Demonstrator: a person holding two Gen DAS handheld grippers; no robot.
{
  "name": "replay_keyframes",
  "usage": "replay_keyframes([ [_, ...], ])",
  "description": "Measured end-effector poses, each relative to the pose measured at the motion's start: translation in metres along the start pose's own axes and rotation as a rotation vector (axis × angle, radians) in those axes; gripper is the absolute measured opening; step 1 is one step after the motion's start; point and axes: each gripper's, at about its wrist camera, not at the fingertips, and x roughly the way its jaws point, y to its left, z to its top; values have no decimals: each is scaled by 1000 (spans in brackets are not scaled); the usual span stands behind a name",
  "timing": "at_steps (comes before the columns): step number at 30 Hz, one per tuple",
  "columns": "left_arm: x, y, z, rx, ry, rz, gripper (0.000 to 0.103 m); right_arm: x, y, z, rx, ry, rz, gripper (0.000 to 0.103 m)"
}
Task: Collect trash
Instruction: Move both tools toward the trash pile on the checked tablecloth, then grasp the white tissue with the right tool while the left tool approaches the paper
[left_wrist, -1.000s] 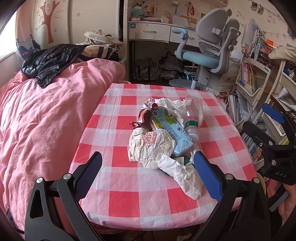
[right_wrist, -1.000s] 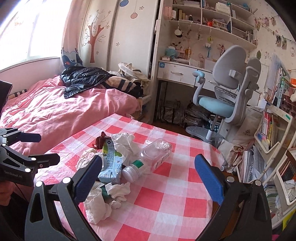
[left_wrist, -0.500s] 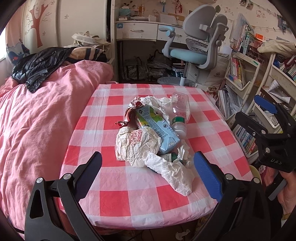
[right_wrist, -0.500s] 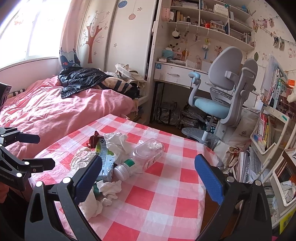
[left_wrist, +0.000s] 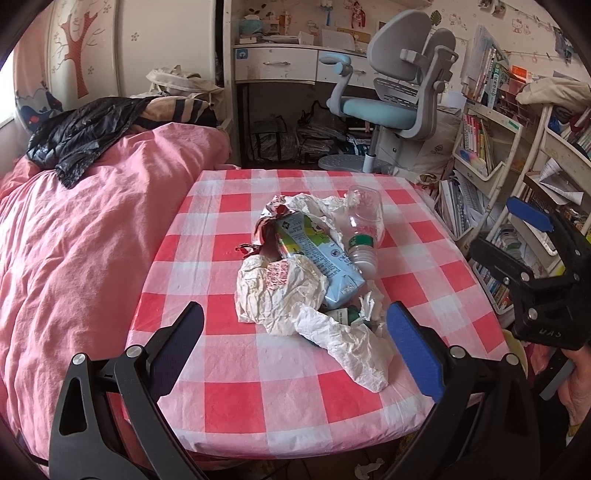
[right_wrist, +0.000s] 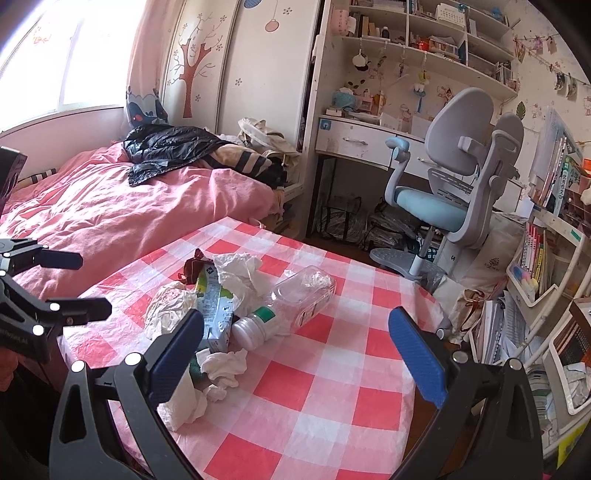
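Observation:
A pile of trash lies mid-table on the red-and-white checked cloth (left_wrist: 236, 387): a crumpled white wrapper (left_wrist: 280, 291), a blue-green drink carton (left_wrist: 317, 254), a clear plastic bottle (left_wrist: 364, 221) with a white cap, a dark red wrapper (left_wrist: 264, 236) and white tissues (left_wrist: 351, 347). The pile also shows in the right wrist view: the bottle (right_wrist: 295, 299), the carton (right_wrist: 214, 306), tissues (right_wrist: 221, 369). My left gripper (left_wrist: 295, 354) is open and empty, just short of the pile. My right gripper (right_wrist: 295, 365) is open and empty, above the table to the pile's right.
A pink bed (left_wrist: 74, 240) with a black jacket (left_wrist: 81, 133) adjoins the table's left side. A grey-blue desk chair (left_wrist: 399, 96) and a white desk (left_wrist: 280, 62) stand behind. Bookshelves (left_wrist: 487, 147) crowd the right side.
Both grippers have drawn back and shifted a little; the pile sits slightly farther and more central in the left view. The trash has not moved. Both grippers stay open.

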Motion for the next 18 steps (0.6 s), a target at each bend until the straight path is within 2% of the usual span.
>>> replay_keyframes([
  [6,12,49,2,-173,47,117,96,23,30,-17,-79,144,162,96],
  [11,19,76,-1,-264,72,145,96,36,63,-30,-157,229,263,93],
  [13,23,77,-3,-266,86,147,96,43,71,-33,-156,260,283,83],
  [17,36,71,-5,-230,110,163,96,64,77,-39,-111,334,310,73],
  [18,42,68,-4,-214,121,164,96,69,79,-42,-110,356,313,63],
])
